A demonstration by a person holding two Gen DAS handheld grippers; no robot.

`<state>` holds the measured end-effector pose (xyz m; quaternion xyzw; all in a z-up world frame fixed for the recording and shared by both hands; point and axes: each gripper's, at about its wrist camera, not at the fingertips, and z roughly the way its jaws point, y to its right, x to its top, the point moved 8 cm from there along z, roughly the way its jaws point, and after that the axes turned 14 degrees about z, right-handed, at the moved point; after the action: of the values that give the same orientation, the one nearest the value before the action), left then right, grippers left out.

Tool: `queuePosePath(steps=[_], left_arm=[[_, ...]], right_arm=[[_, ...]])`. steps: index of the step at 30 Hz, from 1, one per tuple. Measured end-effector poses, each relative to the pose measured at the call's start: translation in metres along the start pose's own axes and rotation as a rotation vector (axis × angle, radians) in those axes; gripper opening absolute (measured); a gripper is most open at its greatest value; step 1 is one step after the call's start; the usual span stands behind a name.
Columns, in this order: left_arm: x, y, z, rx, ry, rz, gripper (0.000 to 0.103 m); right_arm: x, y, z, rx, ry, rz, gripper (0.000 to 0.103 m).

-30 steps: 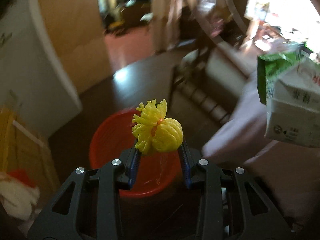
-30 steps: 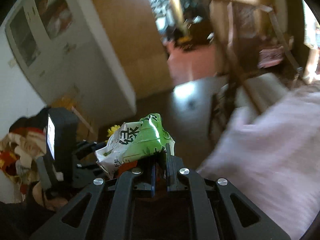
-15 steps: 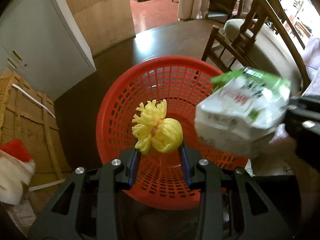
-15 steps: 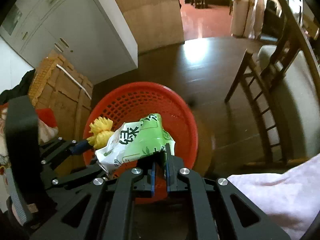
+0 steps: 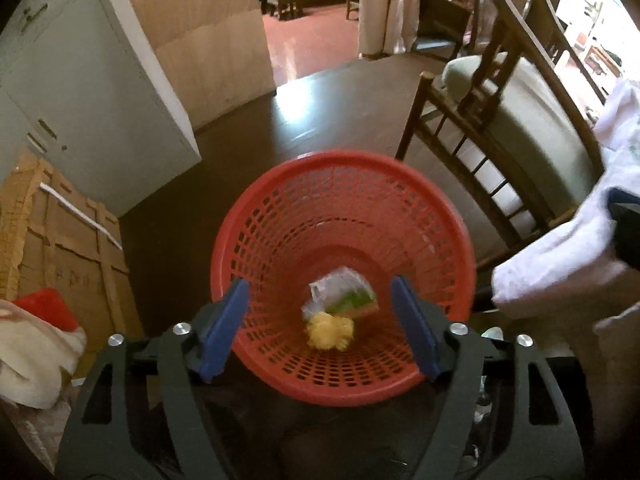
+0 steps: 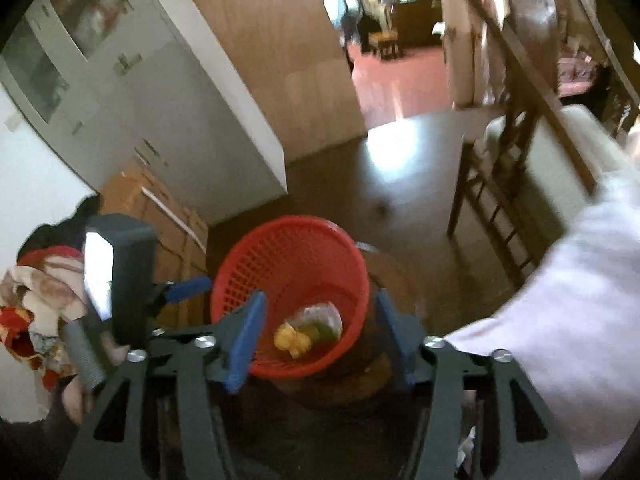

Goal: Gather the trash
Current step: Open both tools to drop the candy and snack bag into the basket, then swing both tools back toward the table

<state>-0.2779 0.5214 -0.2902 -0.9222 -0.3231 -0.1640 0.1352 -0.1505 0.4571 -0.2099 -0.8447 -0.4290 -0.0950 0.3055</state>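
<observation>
A red mesh basket [image 5: 280,184] stands on the dark floor below both grippers; it also shows in the right wrist view [image 6: 248,264]. Inside it lie a yellow foam net [image 5: 330,331] and a green and white wrapper [image 5: 344,294], also seen in the right wrist view as the foam net [image 6: 292,340] and the wrapper [image 6: 320,318]. My left gripper [image 5: 320,326] is open and empty above the basket. My right gripper [image 6: 320,334] is open and empty above it too. The left gripper's body [image 6: 120,272] shows at the left of the right wrist view.
A wooden chair with a pale cushion [image 5: 500,120] stands right of the basket. Cardboard boxes [image 5: 52,224] and a grey cabinet [image 5: 80,100] are on the left. A pile of cloth [image 6: 36,292] lies at far left. White cloth [image 5: 580,240] hangs at the right.
Both grippers opened. The yellow foam net and the green wrapper dropped from the jaws into the red basket.
</observation>
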Motion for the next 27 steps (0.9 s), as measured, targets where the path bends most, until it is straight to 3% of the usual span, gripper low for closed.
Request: queuePosePath(steps=[5, 10, 15, 19, 23, 27], left_arm=[[0.024, 0.033, -0.045, -0.024, 0.106, 0.048, 0.074], [0.053, 0.089, -0.106, -0.076, 0.263, 0.141, 0.081], [0.070, 0.175, -0.157, -0.201, 0.368, 0.265, 0.084], [0.077, 0.245, -0.185, -0.298, 0.420, 0.365, 0.086], [0.078, 0.312, -0.200, -0.354, 0.420, 0.476, 0.086], [0.075, 0.370, -0.210, -0.399, 0.423, 0.559, 0.090]], right_arm=[[-0.006, 0.014, -0.106, 0.034, 0.172, -0.023, 0.071], [-0.025, 0.072, -0.211, -0.069, 0.362, 0.044, 0.078], [-0.061, 0.167, -0.312, -0.292, 0.545, 0.217, 0.086], [-0.104, 0.235, -0.382, -0.408, 0.661, 0.373, 0.091], [-0.150, 0.289, -0.434, -0.503, 0.739, 0.489, 0.092], [-0.188, 0.331, -0.463, -0.617, 0.763, 0.531, 0.094]])
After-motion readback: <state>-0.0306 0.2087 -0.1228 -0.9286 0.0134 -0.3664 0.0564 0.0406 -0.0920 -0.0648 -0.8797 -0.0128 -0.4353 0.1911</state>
